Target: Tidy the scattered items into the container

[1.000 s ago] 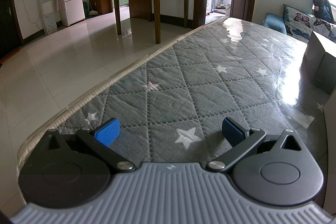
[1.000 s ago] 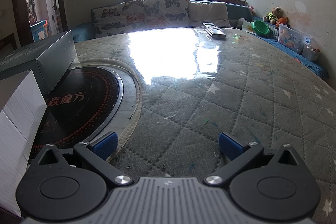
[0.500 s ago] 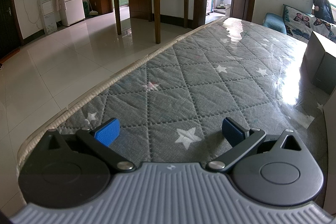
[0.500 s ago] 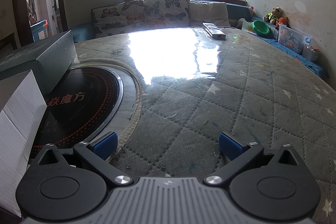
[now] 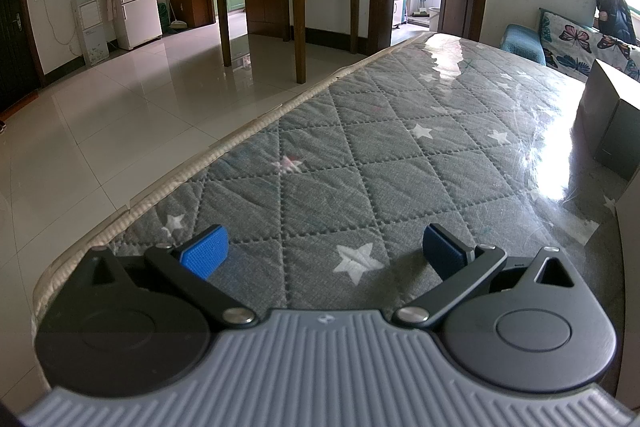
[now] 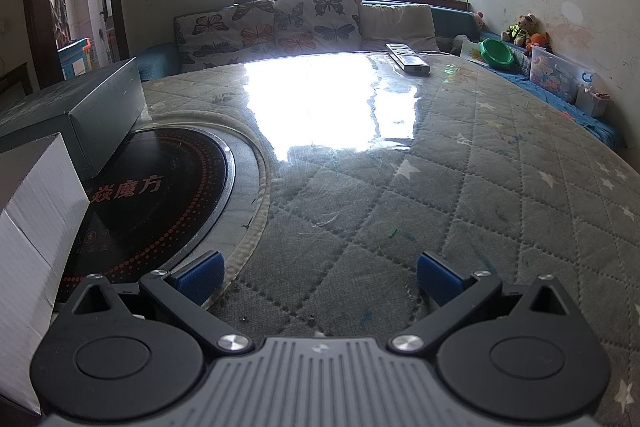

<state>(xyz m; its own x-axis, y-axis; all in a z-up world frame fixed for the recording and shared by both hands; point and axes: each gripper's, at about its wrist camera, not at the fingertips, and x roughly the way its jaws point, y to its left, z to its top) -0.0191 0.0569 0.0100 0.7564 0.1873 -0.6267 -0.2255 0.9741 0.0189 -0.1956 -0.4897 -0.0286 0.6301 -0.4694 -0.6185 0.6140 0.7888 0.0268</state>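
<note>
The left gripper (image 5: pixel 324 253) is hovering low over the near left edge of the table (image 5: pixel 400 163), its blue pads (image 5: pixel 204 255) spread wide apart with nothing between them, only the grey quilted star-patterned cover showing in the gap. The right gripper (image 6: pixel 320 277) is likewise sitting released over the near part of the table, its blue pads (image 6: pixel 438 277) standing far apart and empty. Just ahead of its left finger a round black cooktop (image 6: pixel 160 195) with red dots and characters is lying set into the tabletop, ringed by a pale rim. A white box (image 6: pixel 36 235) is standing at the near left edge, partly over the cooktop, and a dark green box (image 6: pixel 76 107) is resting just behind it, touching or nearly touching; which of them serves as the container cannot be told, since neither shows an opening. Toward the far edge of the table a remote control (image 6: pixel 407 57) is lying flat on the glossy cover, well apart from both grippers. Beyond the far edge, butterfly cushions (image 6: pixel 276 23) are leaning along a sofa, and a green bowl (image 6: pixel 497 52) is sitting off to the far right, beside the table.
</note>
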